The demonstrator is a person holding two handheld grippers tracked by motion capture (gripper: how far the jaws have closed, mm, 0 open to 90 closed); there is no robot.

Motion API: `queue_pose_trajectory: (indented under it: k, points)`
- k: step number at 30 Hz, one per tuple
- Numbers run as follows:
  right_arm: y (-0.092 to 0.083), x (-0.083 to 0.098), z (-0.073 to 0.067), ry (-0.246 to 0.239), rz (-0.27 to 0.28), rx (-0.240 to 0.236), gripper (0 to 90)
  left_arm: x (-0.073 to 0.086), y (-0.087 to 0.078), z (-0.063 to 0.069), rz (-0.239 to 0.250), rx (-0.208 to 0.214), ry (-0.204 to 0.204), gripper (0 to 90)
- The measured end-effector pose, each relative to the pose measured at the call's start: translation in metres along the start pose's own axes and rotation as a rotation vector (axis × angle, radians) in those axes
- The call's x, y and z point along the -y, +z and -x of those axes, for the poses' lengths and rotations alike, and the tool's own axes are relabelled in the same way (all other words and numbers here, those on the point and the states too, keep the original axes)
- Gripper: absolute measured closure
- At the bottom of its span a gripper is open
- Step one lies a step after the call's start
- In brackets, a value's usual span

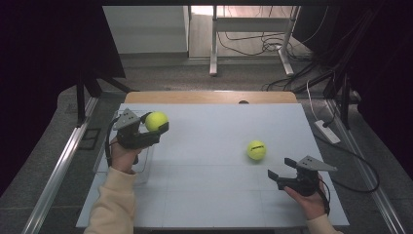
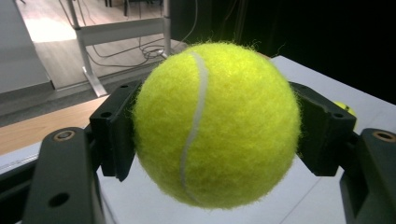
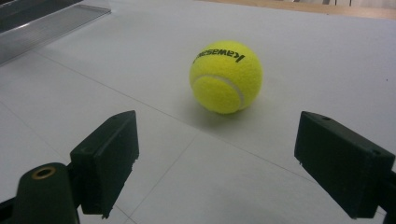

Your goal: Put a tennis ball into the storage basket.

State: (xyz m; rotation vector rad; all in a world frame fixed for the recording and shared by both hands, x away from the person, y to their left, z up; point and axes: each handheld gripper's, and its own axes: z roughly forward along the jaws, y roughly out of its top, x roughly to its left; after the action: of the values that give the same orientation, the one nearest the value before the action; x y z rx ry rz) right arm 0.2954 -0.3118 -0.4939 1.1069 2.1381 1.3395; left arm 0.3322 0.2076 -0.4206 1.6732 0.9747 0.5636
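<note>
Left gripper [image 1: 157,127] clamps 1 tennis ball [image 2: 217,123] between both jaws, held above the table [image 1: 204,146] at its left side. Right gripper [image 3: 233,158] gapes open, second ball [image 3: 226,77] resting on the table just ahead, apart from the jaws.

Overhead camera and right tool's low camera share the lying ball [image 1: 256,149].

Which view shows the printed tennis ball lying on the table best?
The right gripper view: the loose ball sits close ahead, black lettering readable. The high view shows it small; the left gripper view only catches its edge behind the held ball.
</note>
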Motion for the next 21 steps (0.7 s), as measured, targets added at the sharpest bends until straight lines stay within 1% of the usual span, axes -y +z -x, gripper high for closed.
queue_pose_trajectory:
  k: [4,5,9,11,16,21]
  points:
    - [0.000,0.000,0.000,0.000,0.000,-0.001,14.0,-0.002,-0.001,-0.008,-0.011,-0.022,-0.005,26.1]
    - [0.000,0.000,0.000,-0.001,0.000,-0.001,14.0,-0.002,-0.001,-0.008,-0.011,-0.022,-0.005,26.1]
    - [0.000,0.000,0.000,-0.001,0.002,-0.001,14.0,-0.005,-0.002,-0.017,-0.019,-0.039,-0.018,26.1]
    - [-0.001,0.000,0.000,-0.002,0.002,0.000,14.0,-0.006,-0.003,-0.020,-0.024,-0.049,-0.018,26.1]
    - [-0.001,0.000,0.000,0.003,0.003,0.000,14.0,-0.008,-0.004,-0.024,-0.025,-0.060,-0.023,26.2]
    - [-0.001,-0.001,0.000,0.000,0.003,-0.001,14.0,-0.009,-0.004,-0.028,-0.036,-0.077,-0.022,26.2]
